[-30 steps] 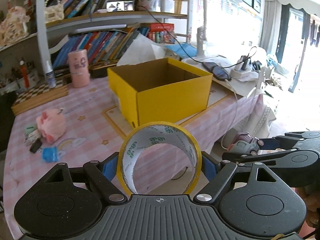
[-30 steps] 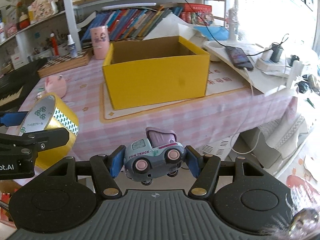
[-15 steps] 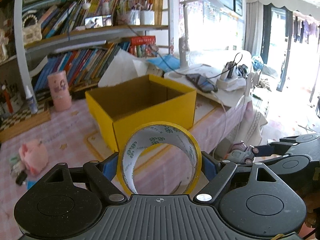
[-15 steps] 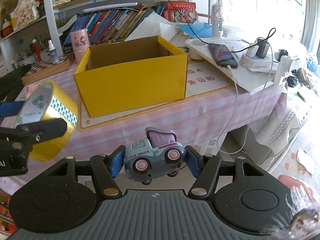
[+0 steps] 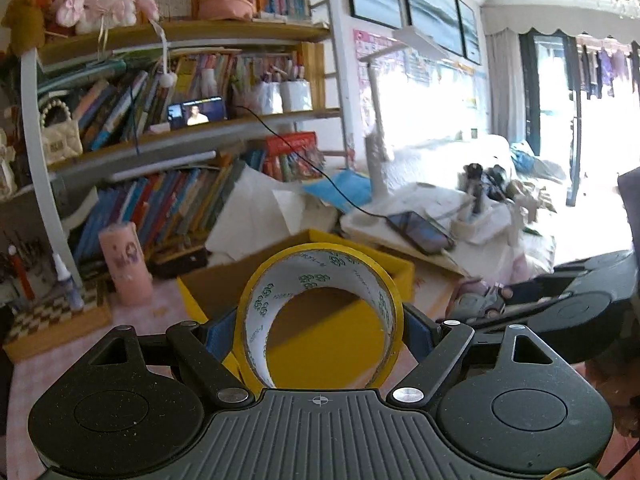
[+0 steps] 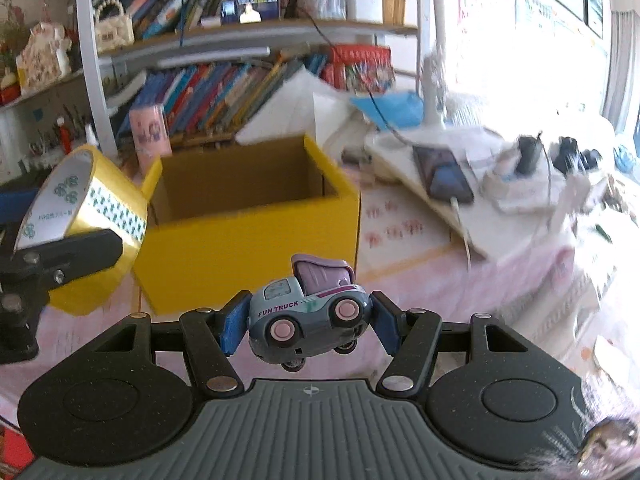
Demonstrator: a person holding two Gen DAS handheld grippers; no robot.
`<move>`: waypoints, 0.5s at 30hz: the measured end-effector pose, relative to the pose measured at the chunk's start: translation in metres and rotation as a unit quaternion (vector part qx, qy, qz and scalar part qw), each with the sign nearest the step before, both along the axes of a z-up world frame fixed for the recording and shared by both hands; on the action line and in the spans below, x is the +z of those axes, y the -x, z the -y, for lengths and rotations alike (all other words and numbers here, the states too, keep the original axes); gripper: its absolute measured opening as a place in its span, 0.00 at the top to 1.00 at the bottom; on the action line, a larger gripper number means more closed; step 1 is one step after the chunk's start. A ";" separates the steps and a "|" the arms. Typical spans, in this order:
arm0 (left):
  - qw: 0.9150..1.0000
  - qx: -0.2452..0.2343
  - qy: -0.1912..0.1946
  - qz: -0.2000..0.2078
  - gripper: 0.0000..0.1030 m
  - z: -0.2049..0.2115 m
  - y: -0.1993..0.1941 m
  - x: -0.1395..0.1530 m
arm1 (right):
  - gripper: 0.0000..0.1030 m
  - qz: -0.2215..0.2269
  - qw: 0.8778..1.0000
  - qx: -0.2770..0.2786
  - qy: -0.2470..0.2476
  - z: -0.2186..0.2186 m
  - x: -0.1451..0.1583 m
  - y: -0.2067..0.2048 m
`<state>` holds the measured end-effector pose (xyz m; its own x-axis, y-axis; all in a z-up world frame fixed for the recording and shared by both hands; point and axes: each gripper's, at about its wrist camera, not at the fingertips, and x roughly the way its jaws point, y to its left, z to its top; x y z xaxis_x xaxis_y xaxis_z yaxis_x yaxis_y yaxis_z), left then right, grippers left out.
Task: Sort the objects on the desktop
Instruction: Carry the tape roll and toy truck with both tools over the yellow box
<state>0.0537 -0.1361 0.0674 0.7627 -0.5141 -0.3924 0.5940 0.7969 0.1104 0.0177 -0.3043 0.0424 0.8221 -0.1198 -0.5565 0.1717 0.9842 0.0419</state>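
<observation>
My left gripper [image 5: 318,326] is shut on a yellow tape roll [image 5: 320,264], held in the air just in front of the open yellow cardboard box [image 5: 390,270]. The roll also shows at the left of the right wrist view [image 6: 86,220]. My right gripper [image 6: 306,320] is shut on a small grey and purple toy truck [image 6: 308,312], held in front of the yellow box [image 6: 256,248], near its front right corner. The truck also shows at the right of the left wrist view [image 5: 478,300]. The box looks empty inside.
The box stands on a pink checked tablecloth [image 6: 440,280]. A pink cup [image 5: 125,268] and a checkered board [image 5: 48,314] lie to its left. A phone [image 6: 442,174] with cables lies on a white tray at the right. Bookshelves [image 5: 168,128] stand behind.
Both grippers have moved up and forward toward the yellow box, which is now much closer. Each still holds its object.
</observation>
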 end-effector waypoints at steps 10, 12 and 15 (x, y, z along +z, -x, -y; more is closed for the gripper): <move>0.997 0.069 -0.027 -0.002 0.18 0.031 -0.072 0.004 | 0.41 0.050 0.997 0.056 0.002 0.033 0.030 -0.078; 0.996 0.082 -0.035 -0.011 0.18 0.039 -0.086 0.000 | 0.41 0.055 0.996 0.069 -0.001 0.039 0.030 -0.098; 0.994 0.095 -0.048 -0.037 0.18 0.049 -0.103 -0.011 | 0.41 0.054 0.995 0.088 -0.003 0.046 0.030 -0.127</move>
<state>0.1569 -0.1853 0.0563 0.8088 -0.3218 -0.4922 0.4441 0.8829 0.1525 0.1444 -0.3498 0.0720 0.8855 0.0349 -0.4633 -0.0092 0.9983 0.0578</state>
